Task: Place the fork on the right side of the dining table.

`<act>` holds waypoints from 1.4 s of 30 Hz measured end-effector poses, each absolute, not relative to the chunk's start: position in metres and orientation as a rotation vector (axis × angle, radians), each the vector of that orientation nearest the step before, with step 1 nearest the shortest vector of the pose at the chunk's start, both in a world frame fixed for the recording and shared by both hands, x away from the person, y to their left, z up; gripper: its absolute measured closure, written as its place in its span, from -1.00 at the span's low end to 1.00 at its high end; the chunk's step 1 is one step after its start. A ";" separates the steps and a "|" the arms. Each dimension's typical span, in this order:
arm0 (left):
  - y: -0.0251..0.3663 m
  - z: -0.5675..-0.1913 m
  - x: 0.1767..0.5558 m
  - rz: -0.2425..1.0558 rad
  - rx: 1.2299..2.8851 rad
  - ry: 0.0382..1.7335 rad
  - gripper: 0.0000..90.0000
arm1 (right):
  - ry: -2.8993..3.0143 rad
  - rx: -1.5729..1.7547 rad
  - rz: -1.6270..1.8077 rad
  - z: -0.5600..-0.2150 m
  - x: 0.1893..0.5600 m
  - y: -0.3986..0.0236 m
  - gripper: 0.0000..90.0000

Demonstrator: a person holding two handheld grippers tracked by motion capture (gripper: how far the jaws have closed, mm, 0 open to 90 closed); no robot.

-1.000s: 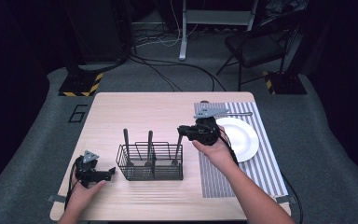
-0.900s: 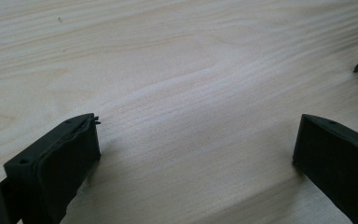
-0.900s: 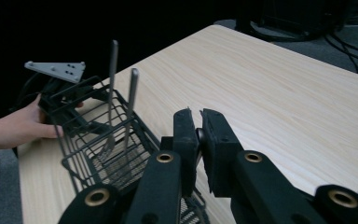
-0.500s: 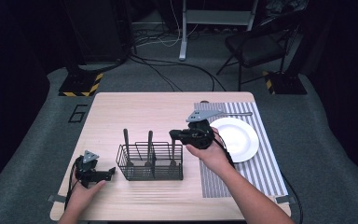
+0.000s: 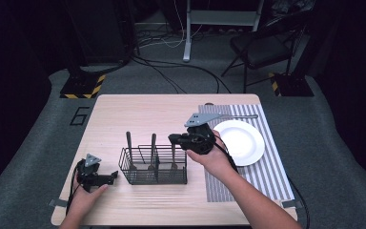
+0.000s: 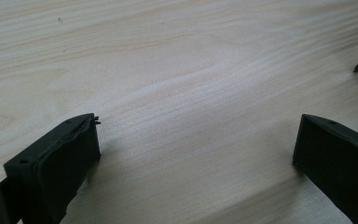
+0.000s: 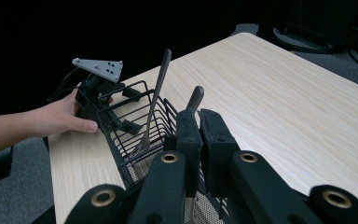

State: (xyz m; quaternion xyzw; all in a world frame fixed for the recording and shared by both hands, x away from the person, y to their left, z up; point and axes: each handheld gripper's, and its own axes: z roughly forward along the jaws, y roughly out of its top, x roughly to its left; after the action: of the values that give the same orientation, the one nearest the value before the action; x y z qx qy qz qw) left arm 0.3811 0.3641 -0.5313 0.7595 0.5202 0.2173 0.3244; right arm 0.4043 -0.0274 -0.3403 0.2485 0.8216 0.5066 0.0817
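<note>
Moved since a second ago: my right hand-held gripper [image 5: 175,140] has travelled left from beside the plate [image 5: 248,143] to above the right end of the basket [image 5: 138,177]; my left hand-held gripper [image 5: 112,177] has stayed put.

Right hand-held gripper: over the basket's right compartment. In the right gripper view its jaws are nearly closed on either side of a utensil handle [image 7: 195,99]; a narrow gap shows between them, and I cannot tell whether they actually grip it.

Left hand-held gripper: resting on the counter [image 5: 147,114] just left of the basket, jaws wide apart, holding nothing; bare wood lies between them in the left gripper view.

Basket: black wire, near the counter's front edge, three utensils standing upright in it.

Plate: white, empty, on the striped mat [image 5: 267,176] at the right.
</note>
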 end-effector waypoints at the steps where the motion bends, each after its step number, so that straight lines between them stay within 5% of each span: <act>1: 0.364 -0.531 0.381 0.567 1.991 1.364 -1.00 | 2.455 0.738 1.510 -0.339 0.404 -0.027 0.93; 42: 0.364 -0.531 0.381 0.568 1.992 1.364 -1.00 | 2.344 0.747 1.512 -0.245 0.400 -0.049 0.93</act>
State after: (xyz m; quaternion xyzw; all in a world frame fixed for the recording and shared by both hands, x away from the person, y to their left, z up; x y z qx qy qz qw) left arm 0.3811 0.3641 -0.5313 0.7596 0.5202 0.2165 0.3248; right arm 0.4001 -0.0485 -0.2446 0.2565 0.8052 0.5194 0.1268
